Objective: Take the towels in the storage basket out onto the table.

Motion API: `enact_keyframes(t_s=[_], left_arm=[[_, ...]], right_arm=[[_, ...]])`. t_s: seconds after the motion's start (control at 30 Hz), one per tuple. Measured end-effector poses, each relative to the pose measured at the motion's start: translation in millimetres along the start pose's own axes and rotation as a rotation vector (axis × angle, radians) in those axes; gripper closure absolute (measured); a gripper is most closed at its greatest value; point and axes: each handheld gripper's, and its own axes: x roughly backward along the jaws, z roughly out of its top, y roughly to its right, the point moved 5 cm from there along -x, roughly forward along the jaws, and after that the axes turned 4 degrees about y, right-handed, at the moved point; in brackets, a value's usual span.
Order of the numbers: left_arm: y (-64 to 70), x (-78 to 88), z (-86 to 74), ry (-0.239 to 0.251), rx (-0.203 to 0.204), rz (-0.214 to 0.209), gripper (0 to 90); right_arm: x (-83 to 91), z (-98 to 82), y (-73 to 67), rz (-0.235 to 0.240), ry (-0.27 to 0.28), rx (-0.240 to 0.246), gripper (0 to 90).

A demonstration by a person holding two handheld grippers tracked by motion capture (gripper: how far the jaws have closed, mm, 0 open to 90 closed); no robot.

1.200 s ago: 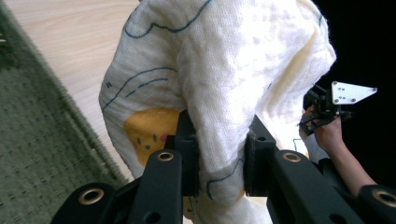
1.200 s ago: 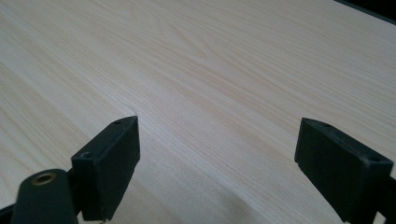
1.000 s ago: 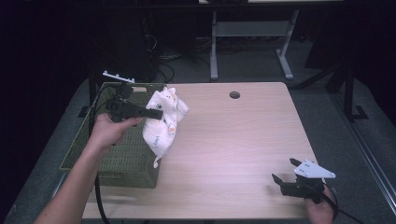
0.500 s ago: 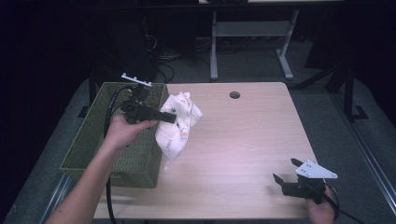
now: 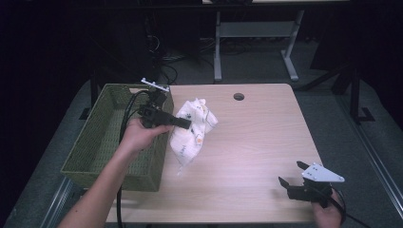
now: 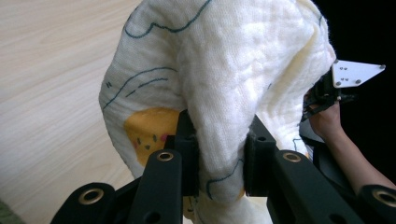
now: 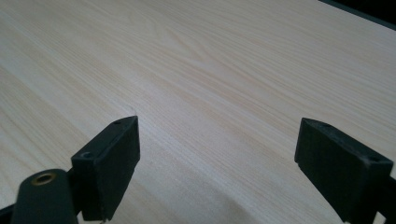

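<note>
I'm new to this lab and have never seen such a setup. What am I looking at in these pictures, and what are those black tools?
A person sits at a wooden table with a hand-held claw in each hand. One camera looks down from above; one camera rides on each claw and looks along its two black jaws. The left claw is shut on a white cloth printed with dark lines and a yellow figure, holding it beside a green woven basket at the table's left edge. In the left gripper view the cloth bunches between the jaws. The right claw sits near the table's front right corner, its jaws wide open with nothing between them.
</note>
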Motion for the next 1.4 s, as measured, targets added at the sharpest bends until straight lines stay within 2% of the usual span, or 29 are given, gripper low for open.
enact_keyframes(t_s=[0.7,1.4], left_arm=[[6.4,-45.8,-7.9,-0.073,-0.026,-0.007,71.8],[-0.5,-94.2,-14.2,-0.111,-0.002,0.014,71.6]], right_arm=[[0.7,0.2,-0.4,0.002,0.001,0.001,13.7],[2.3,0.3,-0.3,0.004,0.002,0.002,13.7]])
